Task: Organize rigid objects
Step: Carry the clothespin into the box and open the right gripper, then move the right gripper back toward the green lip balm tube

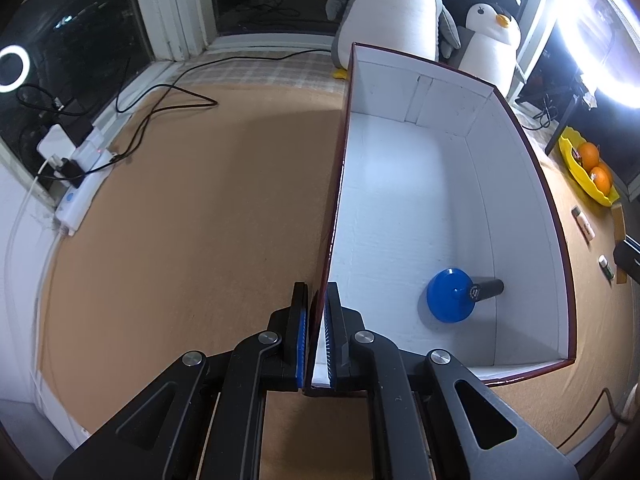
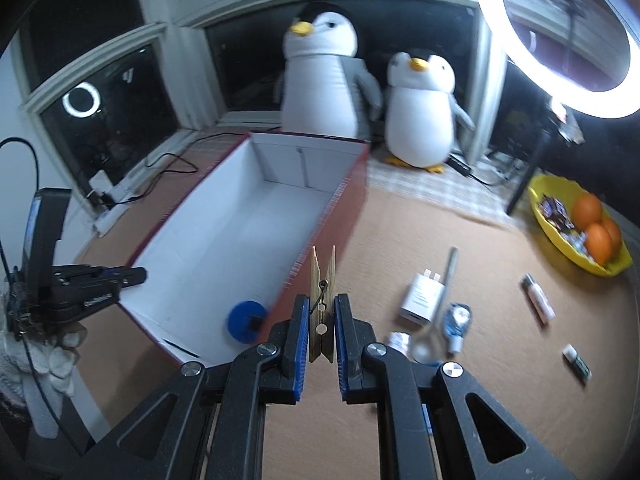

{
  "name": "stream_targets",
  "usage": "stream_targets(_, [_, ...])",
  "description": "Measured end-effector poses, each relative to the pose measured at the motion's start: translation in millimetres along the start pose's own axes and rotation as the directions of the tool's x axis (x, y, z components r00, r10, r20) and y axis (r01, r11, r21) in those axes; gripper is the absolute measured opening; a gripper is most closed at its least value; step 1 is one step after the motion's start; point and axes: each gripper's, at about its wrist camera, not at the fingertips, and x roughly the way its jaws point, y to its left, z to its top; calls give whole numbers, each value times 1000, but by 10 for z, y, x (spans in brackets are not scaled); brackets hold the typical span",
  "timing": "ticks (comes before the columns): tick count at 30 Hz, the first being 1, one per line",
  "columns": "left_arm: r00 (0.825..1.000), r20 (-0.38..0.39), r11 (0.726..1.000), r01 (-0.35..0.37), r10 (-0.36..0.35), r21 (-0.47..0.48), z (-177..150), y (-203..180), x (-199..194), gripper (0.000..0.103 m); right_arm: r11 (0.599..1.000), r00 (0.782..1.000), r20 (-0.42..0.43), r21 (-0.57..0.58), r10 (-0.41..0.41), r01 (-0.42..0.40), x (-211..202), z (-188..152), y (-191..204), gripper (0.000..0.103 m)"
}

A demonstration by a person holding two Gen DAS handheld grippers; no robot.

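A long box (image 1: 520, 208), white inside and dark red outside, lies on the brown table. My left gripper (image 1: 319, 300) is shut on the box's near-left wall (image 1: 334, 216), pads on both sides of it. Inside the box lies a blue disc with a black handle (image 1: 452, 296), also seen as the blue disc (image 2: 244, 320) in the right wrist view. My right gripper (image 2: 322, 304) is shut on a wooden clothespin (image 2: 322, 300), held upright above the table just right of the box (image 2: 224, 232). The left gripper (image 2: 100, 280) shows at the box's near-left corner.
On the table right of the box lie a white charger plug (image 2: 422, 294), a grey stick (image 2: 450, 276), a small clear bottle (image 2: 458, 322), a white tube (image 2: 538, 294) and a green-capped item (image 2: 576, 360). A yellow bowl (image 2: 560, 248) holds oranges. Two plush penguins (image 2: 324, 76) stand behind the box. A power strip (image 1: 78, 196) lies left.
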Motion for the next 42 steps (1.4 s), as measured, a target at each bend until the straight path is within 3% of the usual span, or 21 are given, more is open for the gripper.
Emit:
stream_targets(11, [1000, 12, 1000, -9, 9, -21, -21, 1, -28, 6, 986, 994, -40, -129, 98, -102, 298, 104, 551, 11])
stream_targets(27, [1000, 8, 1000, -28, 28, 12, -8, -36, -15, 5, 979, 990, -75, -151, 123, -133, 470, 78, 688, 12])
stream_targets(38, [1000, -7, 1000, -16, 16, 22, 42, -28, 40, 6, 988, 991, -44, -87, 125, -129, 330, 84, 537, 35])
stream_targets(42, [1000, -11, 1000, -11, 12, 26, 51, -36, 57, 6, 993, 994, -23, -39, 109, -110, 229, 74, 378, 36])
